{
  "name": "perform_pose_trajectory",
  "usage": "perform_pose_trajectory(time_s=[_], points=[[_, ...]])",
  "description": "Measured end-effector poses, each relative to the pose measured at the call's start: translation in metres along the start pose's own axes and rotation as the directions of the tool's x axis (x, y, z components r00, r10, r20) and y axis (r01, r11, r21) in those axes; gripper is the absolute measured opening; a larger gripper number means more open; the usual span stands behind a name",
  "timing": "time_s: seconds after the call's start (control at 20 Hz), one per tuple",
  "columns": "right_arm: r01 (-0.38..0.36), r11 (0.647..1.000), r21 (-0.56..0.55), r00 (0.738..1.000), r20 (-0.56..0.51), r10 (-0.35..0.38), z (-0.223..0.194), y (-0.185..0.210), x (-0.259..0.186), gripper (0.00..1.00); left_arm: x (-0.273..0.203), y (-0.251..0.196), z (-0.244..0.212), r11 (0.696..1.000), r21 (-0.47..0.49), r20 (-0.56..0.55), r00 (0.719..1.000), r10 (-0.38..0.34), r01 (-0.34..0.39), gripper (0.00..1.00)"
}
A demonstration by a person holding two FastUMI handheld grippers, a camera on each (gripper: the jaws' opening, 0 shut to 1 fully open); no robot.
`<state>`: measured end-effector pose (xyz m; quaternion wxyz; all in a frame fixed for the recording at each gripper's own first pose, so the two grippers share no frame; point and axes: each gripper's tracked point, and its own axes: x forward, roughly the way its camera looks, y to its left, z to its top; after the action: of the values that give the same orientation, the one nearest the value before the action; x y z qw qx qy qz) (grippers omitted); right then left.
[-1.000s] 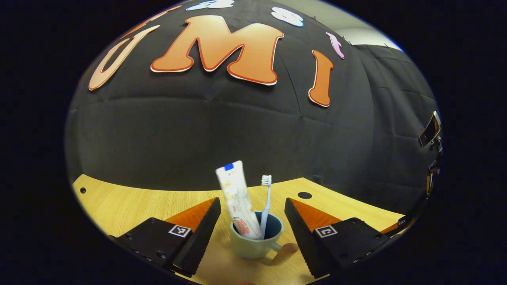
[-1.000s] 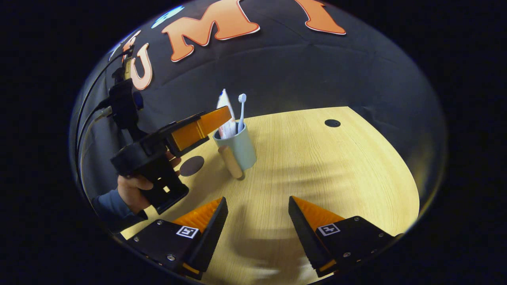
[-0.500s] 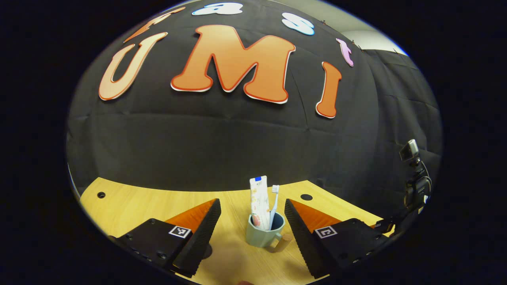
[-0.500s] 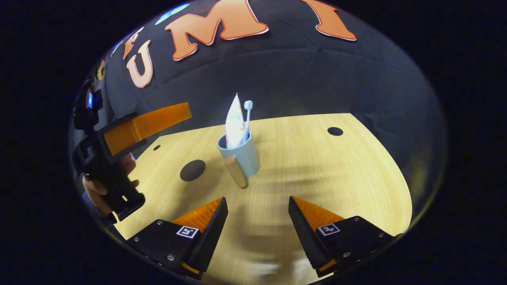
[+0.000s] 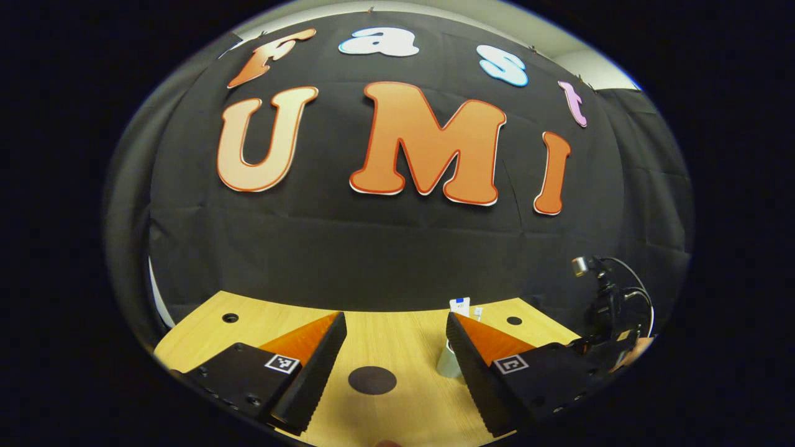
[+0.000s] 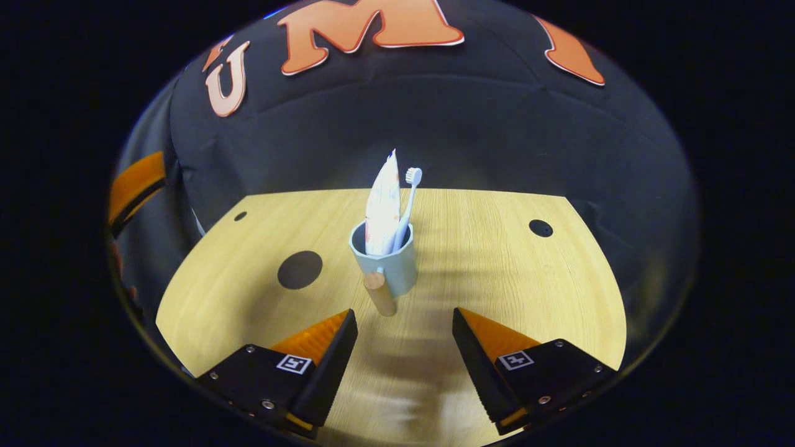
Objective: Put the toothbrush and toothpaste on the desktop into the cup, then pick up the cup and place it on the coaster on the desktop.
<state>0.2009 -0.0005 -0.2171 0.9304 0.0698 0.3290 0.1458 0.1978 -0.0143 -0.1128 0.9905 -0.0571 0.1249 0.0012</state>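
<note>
In the right gripper view, going from left to right: at the far left edge, part of the left gripper [image 6: 133, 186] shows as a slanted bar against the dark cloth wall [image 6: 497, 136]. Below it begins the light wooden desktop [image 6: 497, 273]. A dark round coaster [image 6: 299, 269] lies flat on the wood, left of centre, with nothing on it. To its right, well apart from it, a pale green cup [image 6: 390, 264] stands upright near the middle of the desktop, its wooden handle [image 6: 379, 295] pointing toward the camera. Inside the cup, the toothpaste [image 6: 382, 208] tube stands on end, and the toothbrush [image 6: 407, 205] leans just to its right, bristles up. Farther right, a small dark hole [image 6: 540, 228] sits in the wood. At the bottom, the right gripper [image 6: 404, 323] hovers near the cup with its jaws spread wide and nothing between them.

In the left gripper view, going from left to right: the left gripper [image 5: 395, 326] has its jaws wide apart and empty above the desktop [image 5: 205, 335]. The coaster [image 5: 372, 380] lies between the two fingers, low in the picture. Right of it, the cup [image 5: 448, 363] is partly hidden behind the right-hand finger, with the top of the toothpaste [image 5: 459, 305] peeking above it. At the far right, the right gripper [image 5: 612, 323] shows, with a cable [image 5: 636, 292] looping behind it.
</note>
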Motion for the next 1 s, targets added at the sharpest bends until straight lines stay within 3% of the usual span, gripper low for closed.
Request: perform_pose_trajectory(time_s=[0.2,0.4,0.7,0.9,0.95,1.0], points=[[0.002,0.999,-0.044,1.000,-0.025,-0.003,0.013,0.013,0.010,0.94,-0.034,0.025,0.003,0.996,0.058,-0.039,0.996,0.075,-0.072,0.97],[0.025,0.998,-0.050,0.997,-0.068,-0.028,0.024,0.023,0.029,0.92,-0.063,0.031,0.007,0.996,0.047,-0.058,0.995,0.076,-0.073,0.97],[0.065,0.996,-0.055,0.984,-0.160,-0.073,0.022,0.019,0.052,0.88,-0.084,0.045,0.009,0.988,0.103,-0.081,0.989,0.127,-0.119,0.97],[0.088,0.995,-0.044,0.971,-0.218,-0.096,0.010,0.014,0.067,0.78,-0.093,0.043,-0.005,0.989,0.062,-0.133,0.981,0.144,-0.137,0.97],[0.092,0.995,-0.037,0.968,-0.232,-0.098,0.007,0.013,0.072,0.69,-0.096,0.042,-0.010,0.989,0.041,-0.156,0.977,0.147,-0.142,0.97],[0.095,0.995,-0.029,0.966,-0.241,-0.099,0.005,0.012,0.076,0.67,-0.098,0.042,-0.020,0.989,0.019,-0.188,0.971,0.151,-0.150,0.97]])
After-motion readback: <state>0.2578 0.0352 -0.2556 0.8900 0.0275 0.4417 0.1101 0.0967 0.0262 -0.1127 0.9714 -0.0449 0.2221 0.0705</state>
